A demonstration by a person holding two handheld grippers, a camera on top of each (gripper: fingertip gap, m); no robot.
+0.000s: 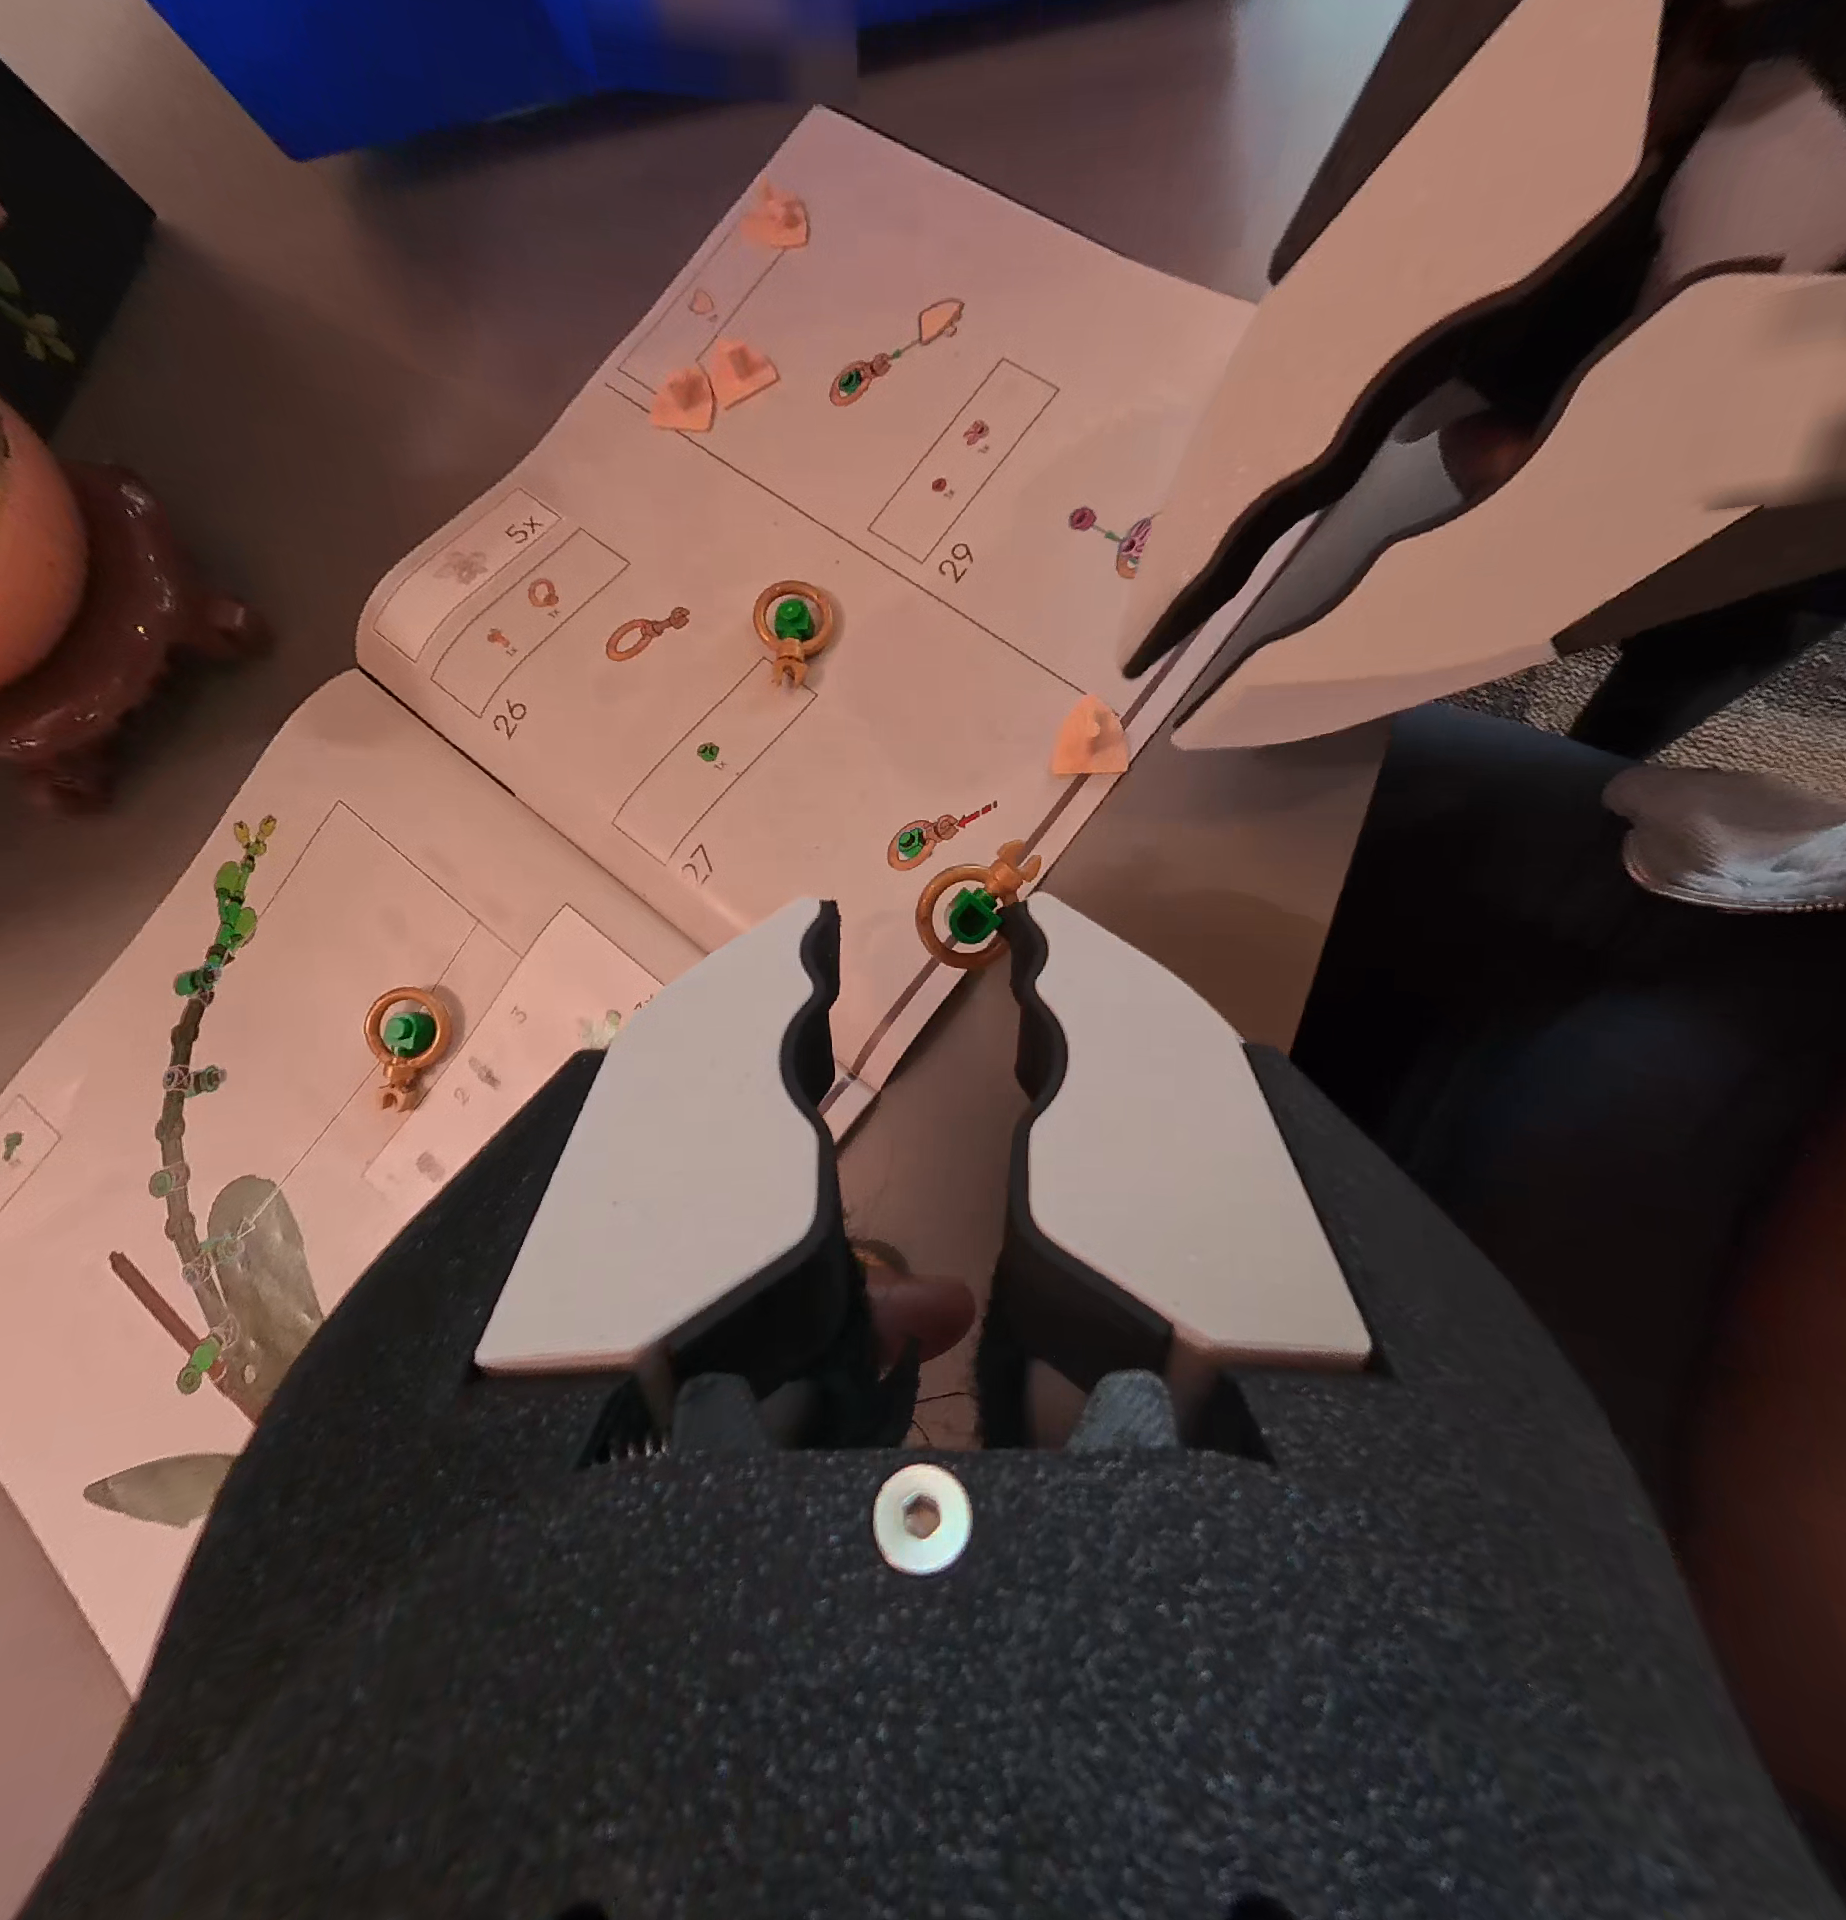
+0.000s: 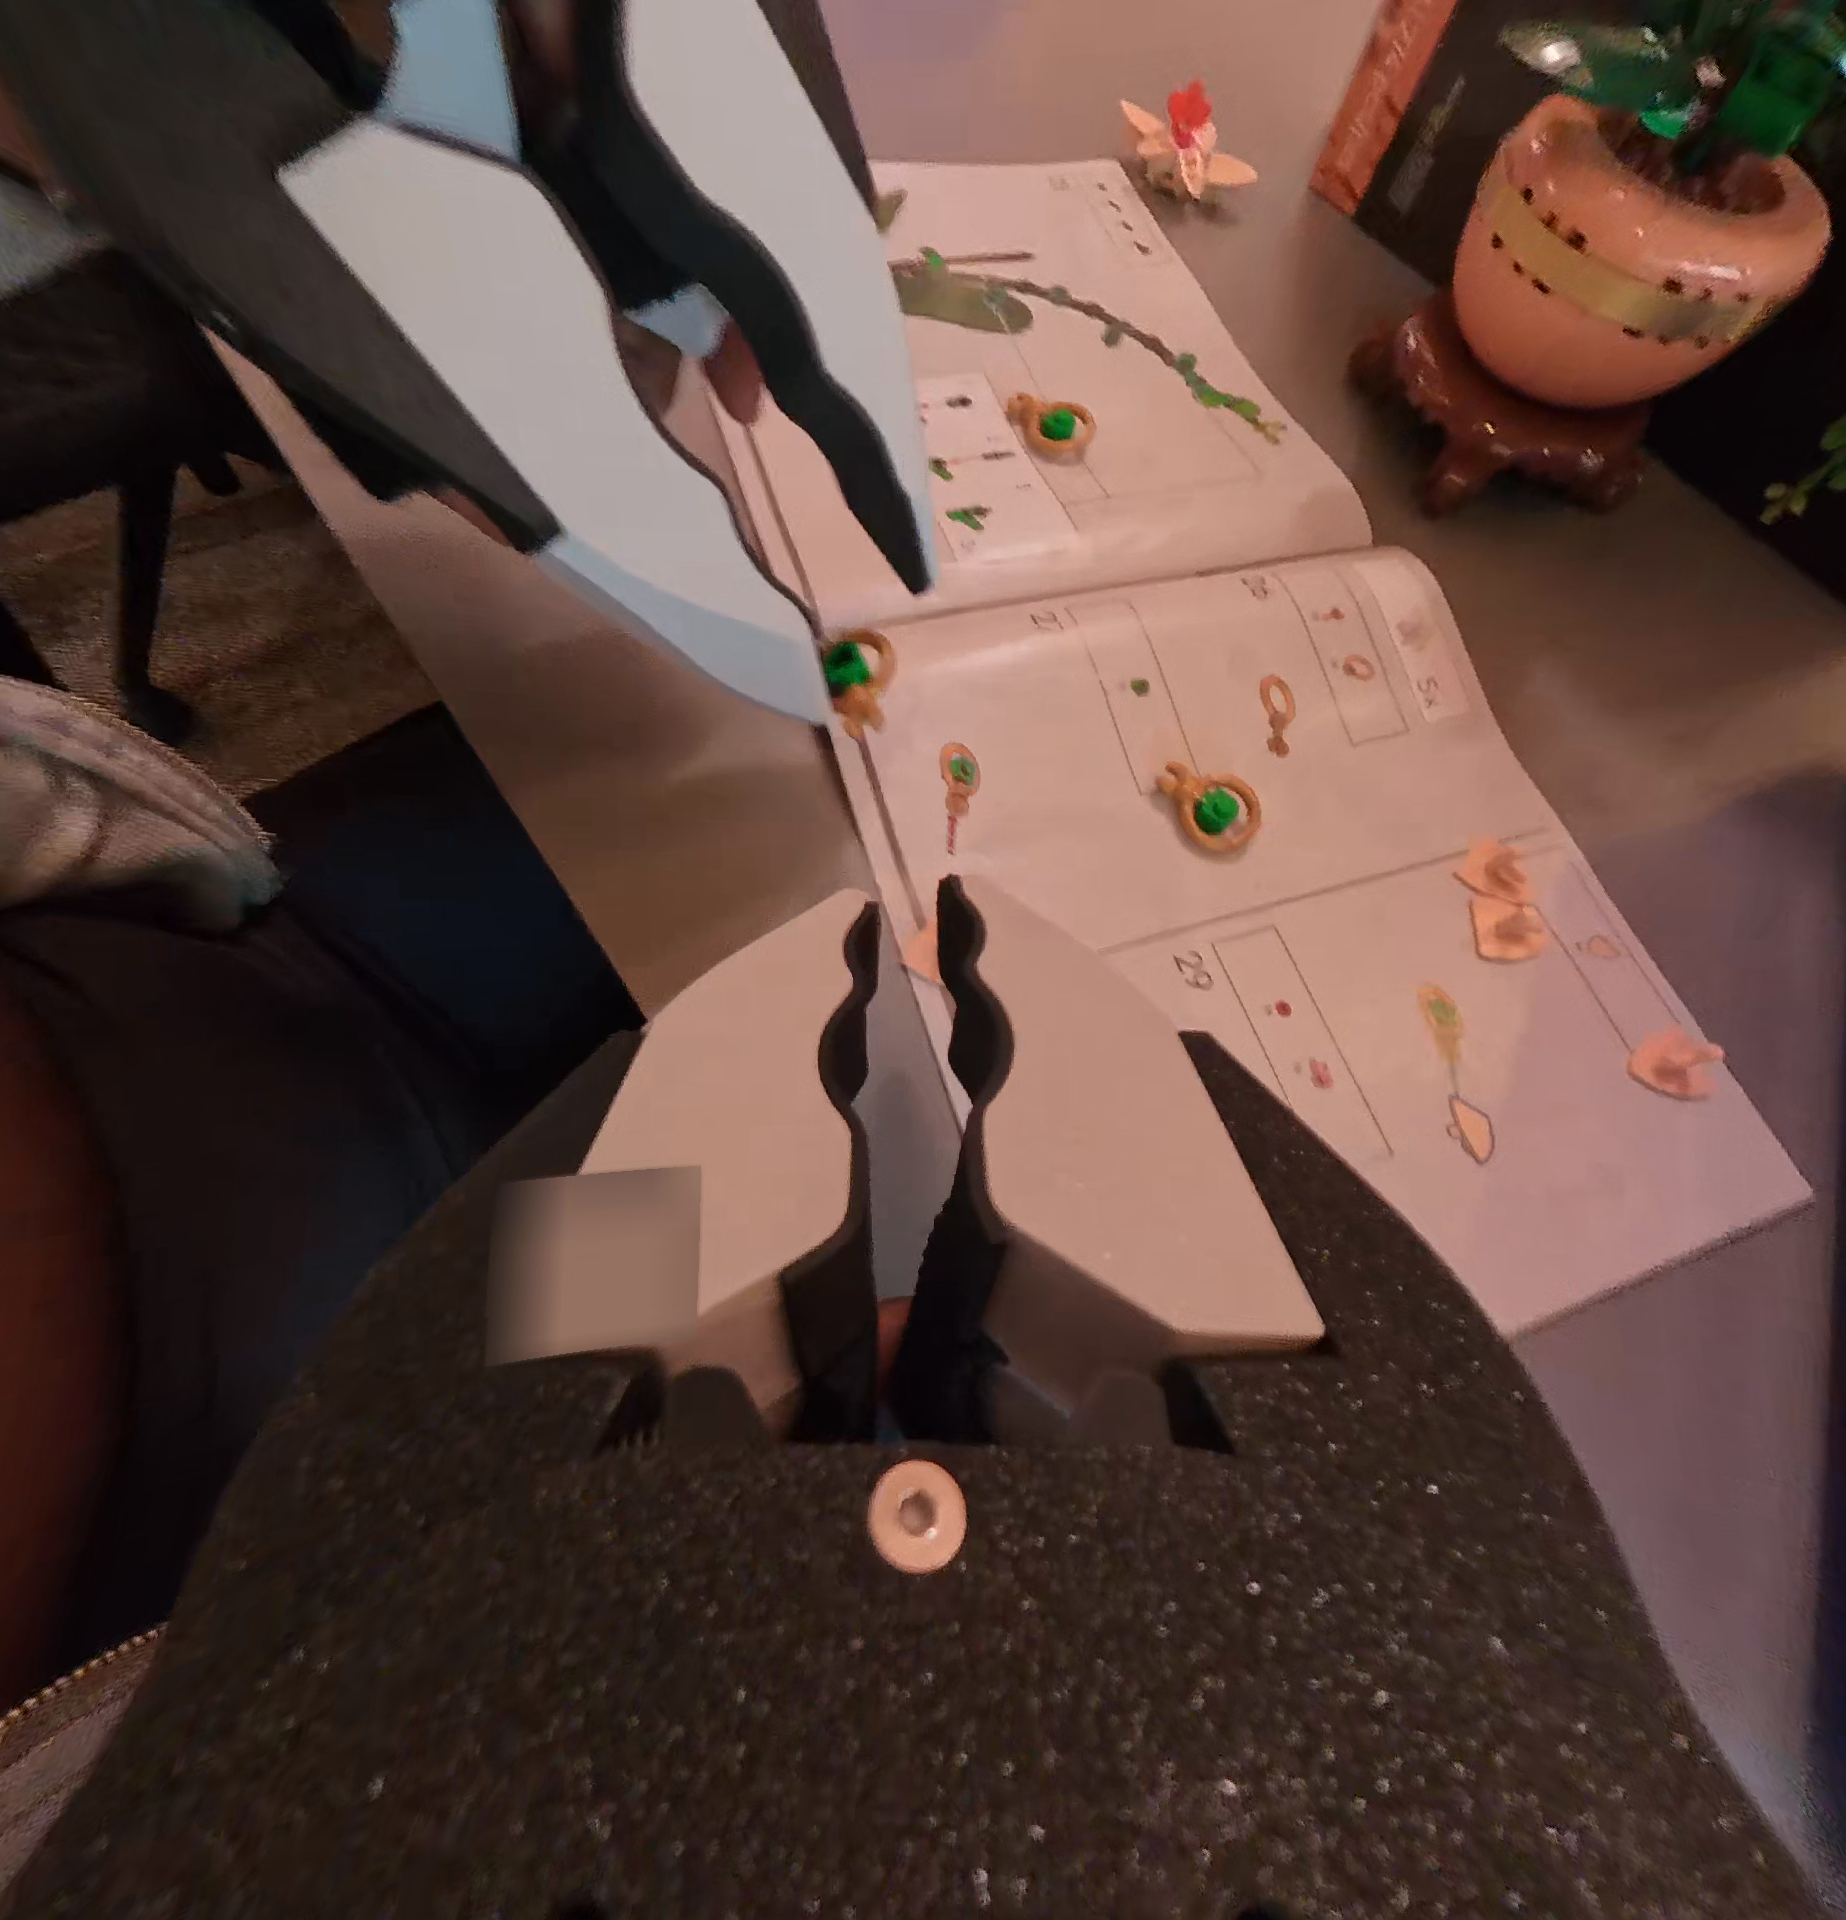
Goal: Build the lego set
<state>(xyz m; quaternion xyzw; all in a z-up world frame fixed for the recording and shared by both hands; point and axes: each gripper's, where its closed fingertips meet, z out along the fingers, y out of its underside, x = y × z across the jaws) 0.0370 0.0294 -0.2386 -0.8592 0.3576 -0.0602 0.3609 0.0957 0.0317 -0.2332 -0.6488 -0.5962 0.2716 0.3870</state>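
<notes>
1. An instruction booklet (image 1: 628, 582) lies open on a grey table (image 1: 306, 343), filling the middle of the left wrist view. Its pages carry printed step numbers, part diagrams and a plant-stem drawing; I leave the writing unquoted.
2. The left gripper (image 1: 929, 920) sits at lower centre of its view, fingers spread wide with nothing clamped. A gold ring with a green stud (image 1: 963, 920) lies at the booklet's near edge, touching the tip of the finger on the right.
3. Two more gold rings with green studs rest on the pages: one at centre (image 1: 792, 623), one at lower left (image 1: 407, 1034).
4. Pale pink petal pieces (image 1: 711, 384) lie near the top of the page, another (image 1: 1090, 740) at its right edge.
5. The right gripper (image 2: 911, 899) shows at lower centre of its view, fingers narrowly apart and empty, over the booklet's edge.
6. A potted plant model (image 2: 1636, 270) on a brown stand occupies the upper right of the right wrist view, beside a dark box (image 2: 1407, 156) whose printing is unreadable.
</notes>
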